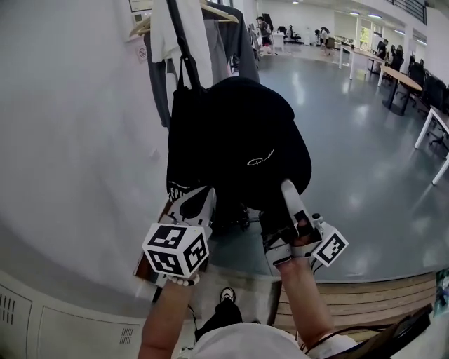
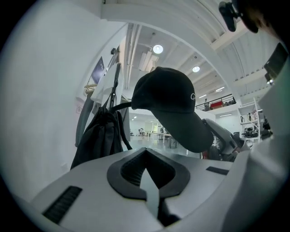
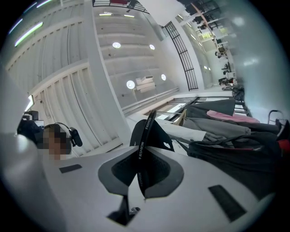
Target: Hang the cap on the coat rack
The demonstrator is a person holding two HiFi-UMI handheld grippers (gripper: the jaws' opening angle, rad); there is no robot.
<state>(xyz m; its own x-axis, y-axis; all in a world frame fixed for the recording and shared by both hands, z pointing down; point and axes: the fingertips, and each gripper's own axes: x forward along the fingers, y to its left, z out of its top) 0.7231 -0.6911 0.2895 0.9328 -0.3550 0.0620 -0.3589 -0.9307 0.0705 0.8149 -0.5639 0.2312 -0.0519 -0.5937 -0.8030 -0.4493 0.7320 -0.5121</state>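
Note:
A black cap with a small white logo is held up in front of me, before the coat rack. My right gripper is under the cap's right side. In the right gripper view this gripper is shut on the cap's black band printed "FASHION". My left gripper is at the cap's lower left. It is shut with nothing between its jaws, and the cap hangs beyond it, brim down to the right. The rack's hooks are hidden behind the clothes.
A black bag hangs from the rack against the white wall, with shirts on hangers above. The bag also shows left of the cap. Desks stand across the grey floor at right. A wooden bench is below.

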